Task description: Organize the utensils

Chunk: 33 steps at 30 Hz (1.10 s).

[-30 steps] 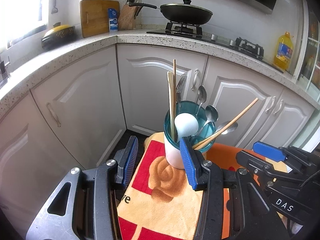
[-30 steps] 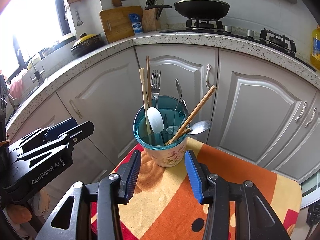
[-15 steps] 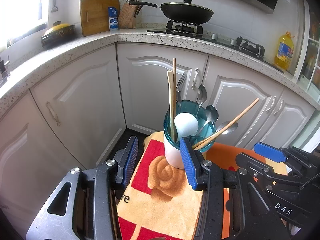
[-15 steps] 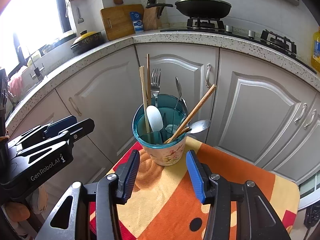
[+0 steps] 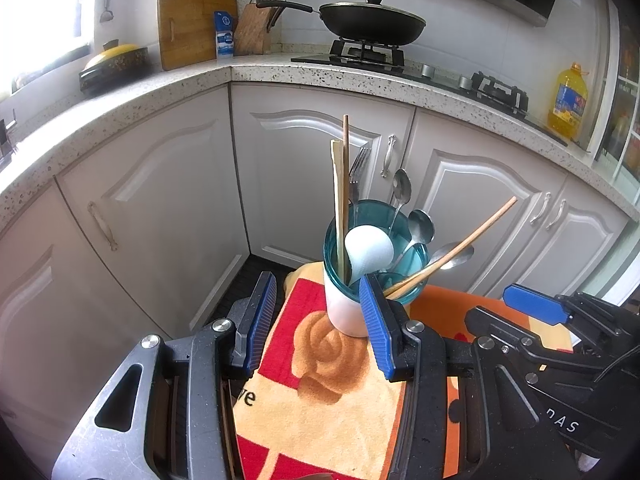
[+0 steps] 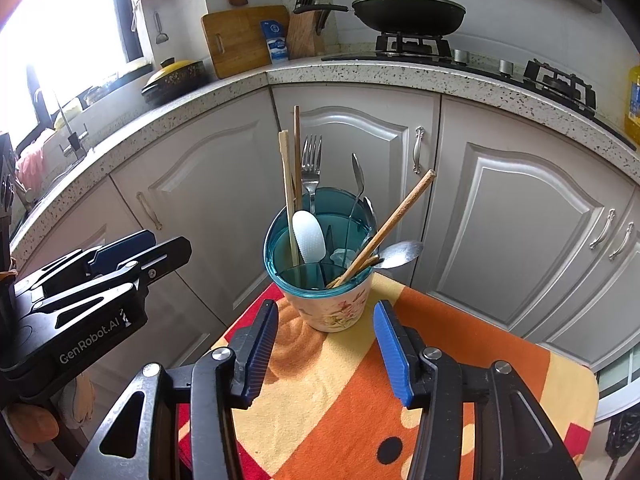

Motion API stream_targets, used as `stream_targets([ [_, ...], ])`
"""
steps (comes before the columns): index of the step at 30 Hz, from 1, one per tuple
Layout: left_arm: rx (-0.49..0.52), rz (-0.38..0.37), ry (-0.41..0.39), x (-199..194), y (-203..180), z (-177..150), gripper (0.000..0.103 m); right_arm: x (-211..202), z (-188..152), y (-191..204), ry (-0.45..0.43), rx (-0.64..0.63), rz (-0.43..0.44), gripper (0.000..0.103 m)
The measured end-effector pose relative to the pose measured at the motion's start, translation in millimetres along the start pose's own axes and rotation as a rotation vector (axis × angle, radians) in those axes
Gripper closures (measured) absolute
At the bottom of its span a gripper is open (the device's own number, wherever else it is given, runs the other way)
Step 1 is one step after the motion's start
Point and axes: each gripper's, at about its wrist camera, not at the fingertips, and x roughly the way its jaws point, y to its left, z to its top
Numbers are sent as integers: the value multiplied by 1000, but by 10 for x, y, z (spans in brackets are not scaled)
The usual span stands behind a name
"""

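A floral cup with a teal divided insert (image 6: 326,300) (image 5: 344,312) stands on a small table with an orange and red cloth (image 6: 360,392) (image 5: 320,400). It holds upright chopsticks (image 6: 290,184), a fork (image 6: 311,164), a white spoon (image 6: 309,240), metal spoons (image 6: 400,254) and a leaning wooden stick (image 6: 400,216). My left gripper (image 5: 318,324) is open and empty, just in front of the cup. My right gripper (image 6: 325,350) is open and empty, also just in front of it. Each gripper shows in the other's view (image 6: 100,280) (image 5: 532,308).
White corner cabinets (image 6: 500,220) stand behind the table under a speckled counter (image 6: 360,76). On it are a stove with a black pan (image 6: 408,10), a knife block (image 6: 306,32), a cutting board (image 6: 240,36) and a yellow-lidded pot (image 6: 174,78). An oil bottle (image 5: 570,100) stands at right.
Both grippers have drawn back slightly from the cup and stay open. The cup and utensils have not moved.
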Motion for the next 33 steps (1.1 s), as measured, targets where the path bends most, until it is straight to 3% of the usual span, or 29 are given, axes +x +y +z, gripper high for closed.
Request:
stream_targets([
  [24,-1,-8,5,4,-30,-21,60,40,-40,26,18,-7,8,53],
  [33,-3,-26,-10,25,-65,-29,60,48,-151,-154,18,26,-2,52],
])
